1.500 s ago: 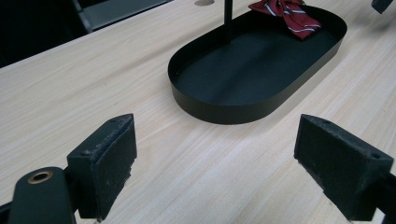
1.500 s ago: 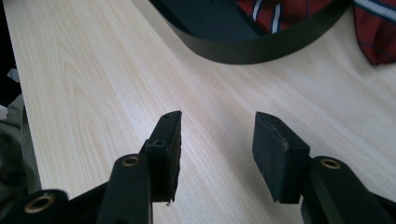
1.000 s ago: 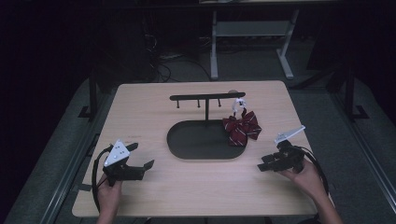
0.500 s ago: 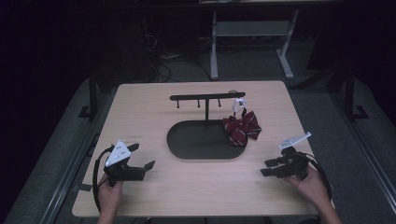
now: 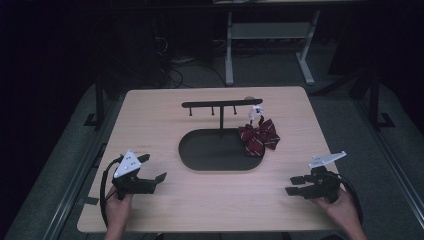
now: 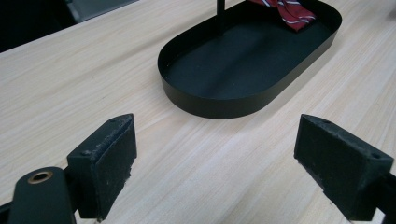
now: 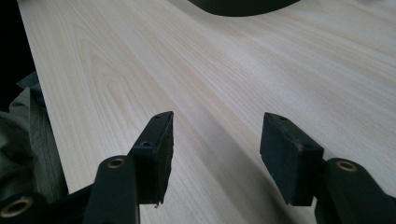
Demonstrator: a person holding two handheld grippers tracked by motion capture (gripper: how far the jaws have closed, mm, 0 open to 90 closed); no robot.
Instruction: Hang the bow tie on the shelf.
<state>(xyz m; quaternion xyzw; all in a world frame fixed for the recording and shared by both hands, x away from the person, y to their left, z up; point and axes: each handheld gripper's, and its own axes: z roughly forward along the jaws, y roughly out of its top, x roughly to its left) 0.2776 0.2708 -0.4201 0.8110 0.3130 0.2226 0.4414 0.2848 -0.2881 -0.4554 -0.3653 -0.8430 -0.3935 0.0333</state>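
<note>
A black oval tray (image 5: 215, 150) sits mid-table with a T-shaped rack (image 5: 220, 104) rising from it. A red striped bow tie (image 5: 259, 137) hangs by a white strap from the rack's right end and droops over the tray's right rim. My left gripper (image 5: 156, 167) rests at the near left, open and empty; its view faces the tray (image 6: 224, 74) and bow tie (image 6: 289, 9) past open jaws (image 6: 215, 140). My right gripper (image 5: 290, 185) is at the near right, well short of the tray. Its jaws (image 7: 217, 135) have just been opening, with nothing between them.
The light wooden table (image 5: 300, 110) has bare room on both sides of the tray. Dark floor, cables and a white-legged desk frame (image 5: 270, 45) lie beyond the far edge. The tray's near rim (image 7: 243, 5) shows at the top of the right gripper view.
The right gripper has drifted toward the near right corner of the table, away from the bow tie. The left gripper has stayed put.
</note>
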